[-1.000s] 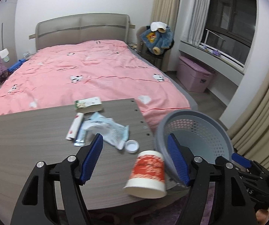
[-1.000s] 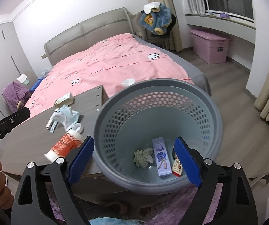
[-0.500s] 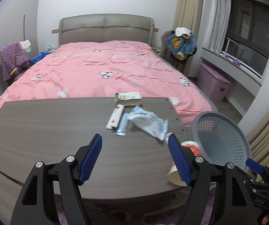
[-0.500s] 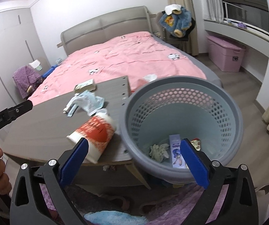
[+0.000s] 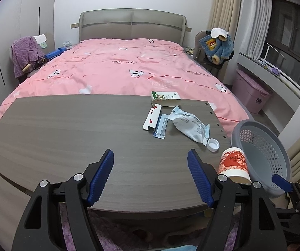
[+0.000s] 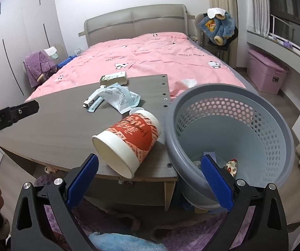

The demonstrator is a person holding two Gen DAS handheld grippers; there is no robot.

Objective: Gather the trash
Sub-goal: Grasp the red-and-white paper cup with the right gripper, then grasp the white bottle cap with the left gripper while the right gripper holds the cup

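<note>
The paper cup (image 6: 129, 144) lies on its side at the near right corner of the bench (image 6: 51, 125), its open mouth toward the camera, right beside the grey basket (image 6: 275, 138). The right hand-held gripper (image 6: 150, 177) has just been opening its jaws, and they now stand wide with nothing held; the cup's mouth is just above the gap and the basket's rim shows near the right jaw. The left hand-held gripper (image 5: 151, 175) is also released, hovering over bare bench with nothing between its jaws.

The next job looks like picking up the cup. To do it well, the right hand-held gripper should come at the cup from the front, put one pad on each side of its round body, and squeeze softly, since a paper cup squashes. It may roll, so the jaws should close slowly. Then it only needs a short lift over the rim.

More trash waits farther back: a white cap (image 5: 212, 144), a crinkly wrapper (image 5: 189, 125), a slim red and white box (image 5: 152, 119) and a small green carton (image 5: 165, 98).
</note>
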